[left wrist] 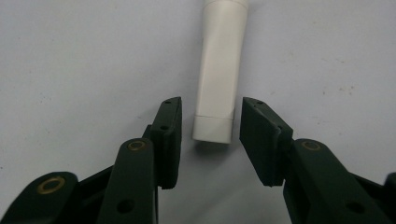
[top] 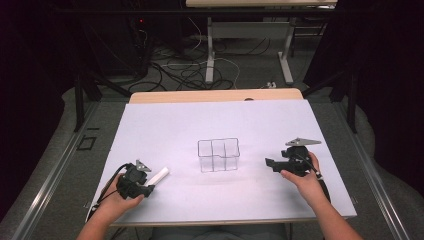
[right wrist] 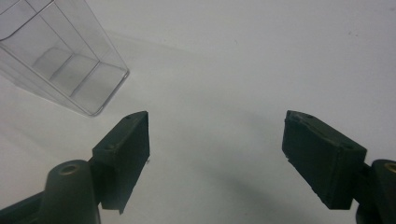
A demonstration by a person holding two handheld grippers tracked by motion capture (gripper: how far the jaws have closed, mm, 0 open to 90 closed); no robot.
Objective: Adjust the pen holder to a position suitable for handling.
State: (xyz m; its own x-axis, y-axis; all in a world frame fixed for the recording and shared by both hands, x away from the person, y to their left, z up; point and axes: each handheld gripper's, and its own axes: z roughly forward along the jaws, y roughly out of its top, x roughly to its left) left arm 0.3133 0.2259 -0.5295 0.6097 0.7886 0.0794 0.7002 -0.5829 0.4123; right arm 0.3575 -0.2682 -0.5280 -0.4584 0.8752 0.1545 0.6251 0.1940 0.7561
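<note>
On the table [top: 165, 125], high view: the left tongs [top: 150, 189] sit at the near left, held in the person's left hand [top: 120, 197]. A white tube [top: 159, 176] lies flat on the table, one end at the tip of the left tongs, the other end pointing away and toward the right. A clear box [top: 218, 155] with inner dividers stands upright near the middle of the table, between the two pairs of tongs and well apart from the tube. The right tongs [top: 268, 163] are at the near right in the right hand [top: 306, 180], tips turned toward the box, not touching it. A grey three-cornered plate tops each pair.

Left gripper view: the left tongs [left wrist: 211, 135] straddle the near end of the tube [left wrist: 220, 65]. That end has a flat cap, and it lies between the two pads. A narrow gap shows on each side, so the pads do not press on the tube: the tongs are open around it. The rest of the tube runs straight ahead of the tongs along the table.

Right gripper view: the right tongs [right wrist: 215, 154] stand wide open with nothing between them, bare table under the gap. The box [right wrist: 60, 56] is ahead of the tongs and off beyond one pad, near it but apart. Its divider walls show through the clear side; the compartments in view hold nothing.
</note>
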